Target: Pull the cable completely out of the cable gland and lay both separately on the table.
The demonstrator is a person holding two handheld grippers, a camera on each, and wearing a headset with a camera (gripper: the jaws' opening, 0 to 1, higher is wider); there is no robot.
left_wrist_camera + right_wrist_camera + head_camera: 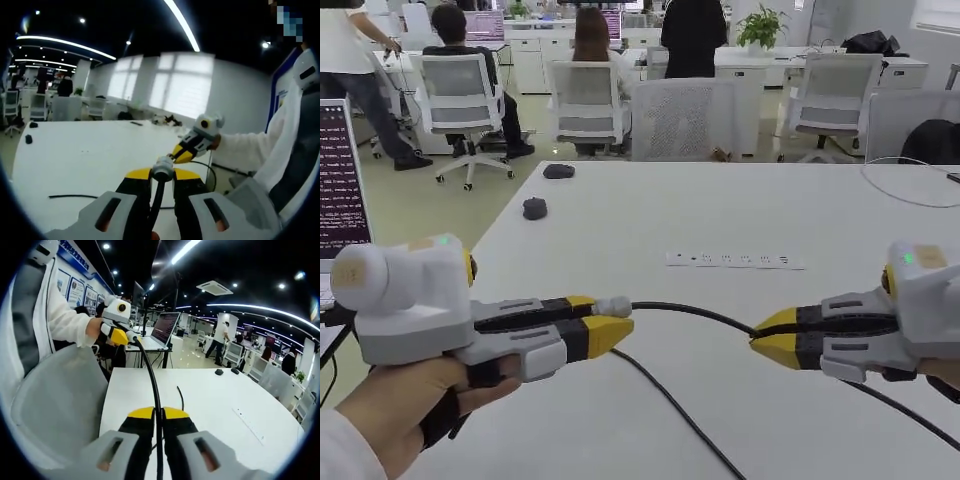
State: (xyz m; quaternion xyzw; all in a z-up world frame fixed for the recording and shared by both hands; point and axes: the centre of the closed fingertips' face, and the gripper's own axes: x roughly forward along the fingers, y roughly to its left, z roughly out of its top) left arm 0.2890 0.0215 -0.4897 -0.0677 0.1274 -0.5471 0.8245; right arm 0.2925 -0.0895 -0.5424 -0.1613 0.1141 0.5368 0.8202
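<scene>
- my left gripper (pixel 608 322) is closed on the grey cable gland (pixel 612 305). the gland is pinched at the yellow tips and held clear above the white table (pixel 720 210).
- my right gripper (pixel 758 340) is closed tight on the black cable (pixel 695 311), well apart from the gland. the jaws leave no gap beyond the cable itself.
- the grippers face each other with the cable running between them in a shallow arc. judgement: one anchors the fitting while the other is placed to draw along the cable's own line.
- holding the gland by its body, not the cable beside it, should leave the bore free for the cable to slide.
- the cable is not yet out. in the left gripper view it runs back between my jaws behind the gland, and in the head view a length trails down across the table toward me.
- neither part is laid down yet.
- a power strip (pixel 735 260) lies farther back on the table, well apart from the work. i judge it no obstruction.
</scene>
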